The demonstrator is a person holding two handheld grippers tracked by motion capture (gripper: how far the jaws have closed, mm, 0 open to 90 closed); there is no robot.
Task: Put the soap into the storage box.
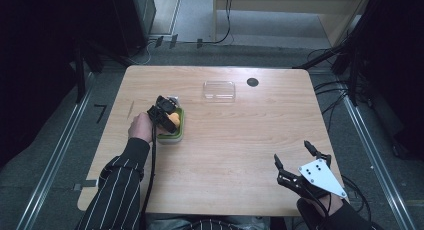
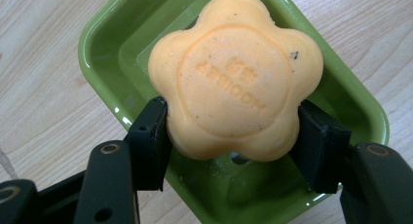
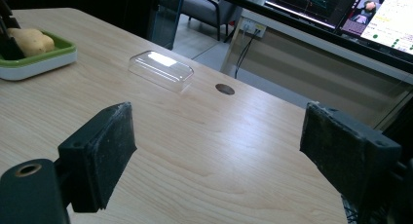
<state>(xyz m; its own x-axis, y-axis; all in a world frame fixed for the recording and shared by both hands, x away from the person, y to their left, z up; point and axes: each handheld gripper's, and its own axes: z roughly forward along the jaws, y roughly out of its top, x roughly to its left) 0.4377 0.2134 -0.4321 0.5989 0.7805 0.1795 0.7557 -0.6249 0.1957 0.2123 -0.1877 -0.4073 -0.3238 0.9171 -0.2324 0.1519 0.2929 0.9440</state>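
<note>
A person sits at a light wooden tabletop [image 1: 235, 140] and holds a gripper in each hand.

The left gripper [image 1: 165, 115] is over a green soap dish [image 1: 177, 132] on the left part of the tabletop. In the left gripper view, its two black fingers [image 2: 151, 136] press on both sides of an orange soap [image 2: 236, 78]. The soap is shaped like a flower with round petals, and it has letters pressed into its top. The fingers are clamped on the soap, one on each side. The soap is right over the green soap dish [image 2: 107, 53], but it is hard to tell if it touches the bottom or is lifted a bit. The dish is shiny inside and has a white bottom part on the outside. The person's left hand [image 1: 141, 127] holds the gripper, and the arm has a dark sleeve [image 1: 120, 187] with thin white stripes.

The right gripper [image 1: 297, 162] is at the near right corner of the tabletop, well apart from the dish. Its fingers [image 3: 104, 146] are wide apart and hold nothing. A grey three-cornered plate [image 1: 321, 177] sits on top of it.

A clear plastic lid [image 1: 219, 90] lies on the far side of the tabletop, near the middle. Just to the right of it is a small dark round spot [image 1: 252, 82] in the tabletop. In the right gripper view, the clear plastic lid [image 3: 160, 68] is past the open fingers, and the green soap dish [image 3: 39, 61] with the soap [image 3: 29, 41] is far off at the left.

Black cables [image 1: 335, 90] lie on the grey floor [image 1: 350, 135] around the table.
</note>
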